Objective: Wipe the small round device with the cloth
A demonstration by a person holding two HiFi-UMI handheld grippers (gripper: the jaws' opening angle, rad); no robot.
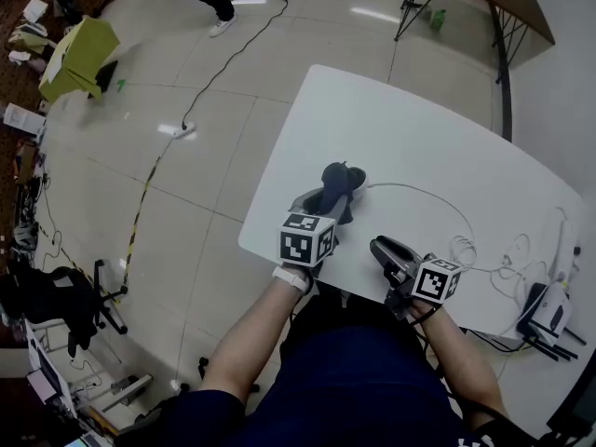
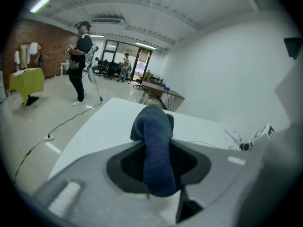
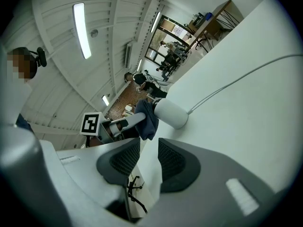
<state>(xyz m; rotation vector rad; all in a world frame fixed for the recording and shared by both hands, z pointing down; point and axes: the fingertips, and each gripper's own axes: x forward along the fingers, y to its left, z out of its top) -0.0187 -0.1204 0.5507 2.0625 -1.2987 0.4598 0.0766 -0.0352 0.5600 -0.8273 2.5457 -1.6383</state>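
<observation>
Findings: the left gripper has its fingers clamped on the dark blue cloth, near the middle of the head view. The cloth is pressed against the small round device, which stands on the white surface. The right gripper sits at the lower centre-right of the head view, fingers narrowly parted with nothing between them, so nothing steadies the device.

Risks: we judge that a firm wipe could slide or tip the unheld device, and that its cable could tug it askew. The cloth could also work loose from the fingers.

Orientation: the device is a short white cylinder. In the right gripper view its axis runs from lower right to upper left, apparently rising off the surface. The cable leaves its base toward the upper right
</observation>
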